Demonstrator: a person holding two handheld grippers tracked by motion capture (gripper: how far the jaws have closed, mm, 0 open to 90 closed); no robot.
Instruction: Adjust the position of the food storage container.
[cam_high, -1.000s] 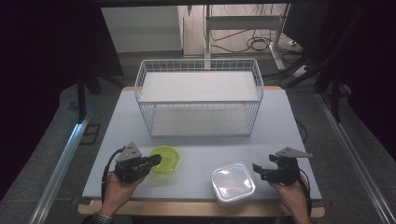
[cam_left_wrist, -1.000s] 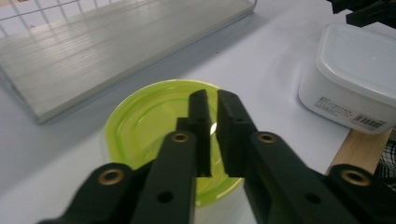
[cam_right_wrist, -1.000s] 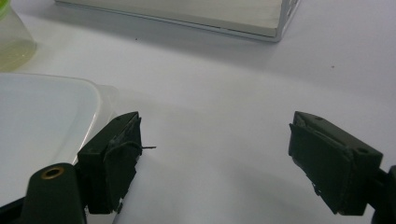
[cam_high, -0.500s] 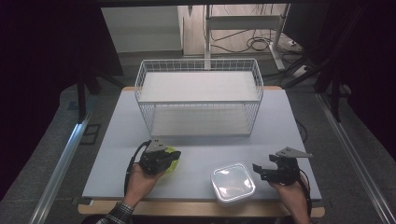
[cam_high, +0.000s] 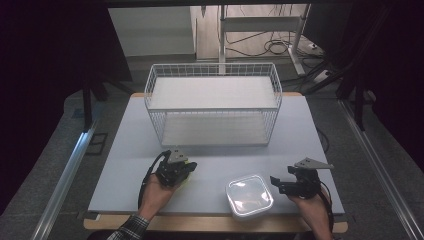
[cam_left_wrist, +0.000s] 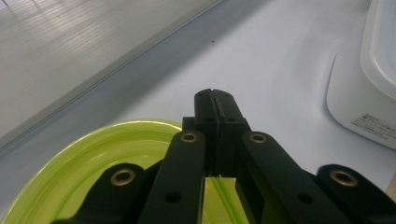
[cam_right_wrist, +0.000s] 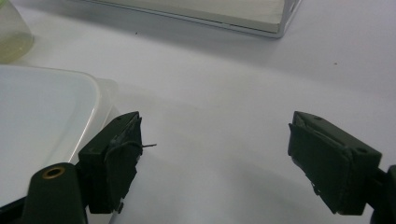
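The left tool is sitting with its jaws pressed together, and the rim of the green bowl is passing right under them. The thin wall seems to be pinched between the jaws, though the grip itself is hidden behind the black links. So the step in hand looks like taking hold of the bowl, which is lying directly beneath and behind this tool's tip, resting on the surface.

The right tool is standing wide with nothing between its jaws. The white lidded box is lying just beside its left jaw, apart from it or barely touching. In the high view that box is sitting between the two tools, and the wire basket is standing well beyond both tips.

Next, the left tool is probably needing to lift the bowl straight up, keeping it level so the thin rim is not slipping, and carry it forward toward the basket while staying clear of the box.
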